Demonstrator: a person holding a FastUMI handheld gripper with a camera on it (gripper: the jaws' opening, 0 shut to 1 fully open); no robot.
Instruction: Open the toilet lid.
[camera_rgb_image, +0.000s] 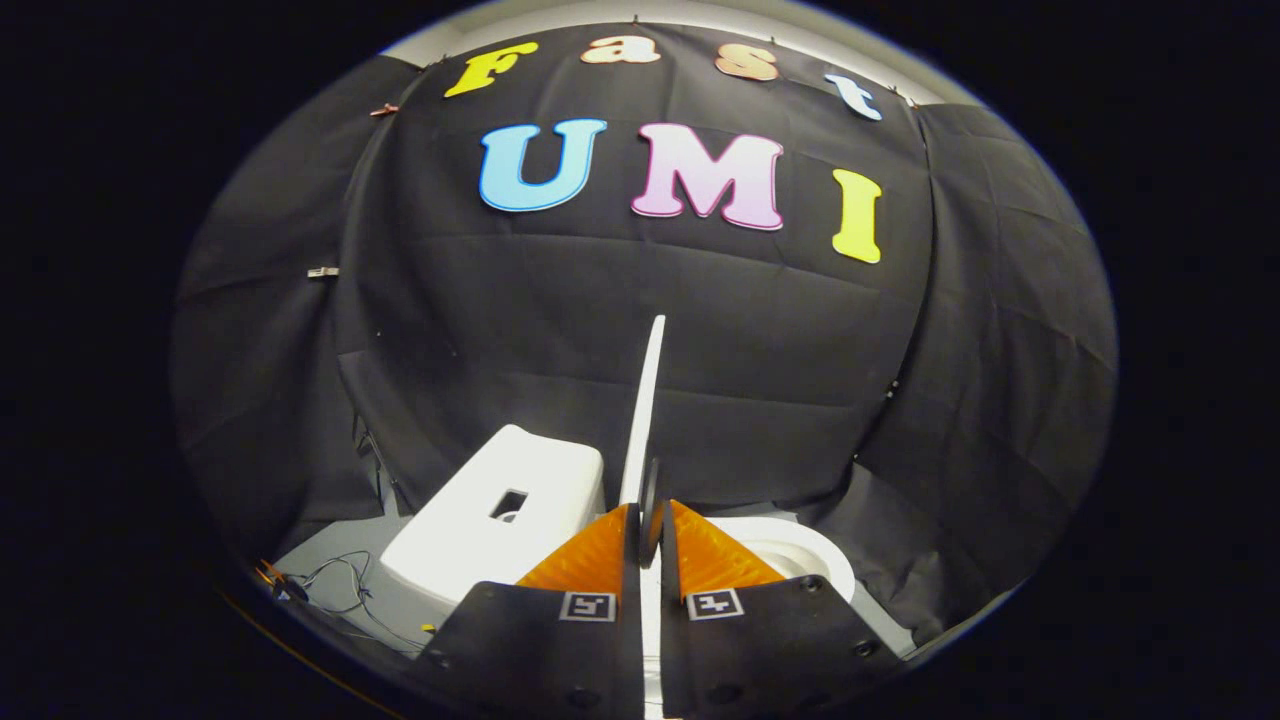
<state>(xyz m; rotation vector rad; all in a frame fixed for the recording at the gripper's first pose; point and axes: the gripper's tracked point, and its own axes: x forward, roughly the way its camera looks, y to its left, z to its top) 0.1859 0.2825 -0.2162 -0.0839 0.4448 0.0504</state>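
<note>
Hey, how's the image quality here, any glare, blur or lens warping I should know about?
Gripper view: strong fisheye warping bows the booth wall and the raised toilet lid; focus is sharp throughout, with no motion blur; the white tank and bowl rim look bright, near overexposed, against the dark cloth; the gripper is shut on the lid's edge.

- The toilet lid (645, 400) is white and thin, seen edge-on. It stands raised, close to upright, its lower edge clamped between the fingers of the gripper (650, 520), which press on it from both sides.
- The white toilet bowl (800, 550) lies open beside the lid, its rounded rim exposed.
- The white tank (490, 520) sits on the lid's other side.
</note>
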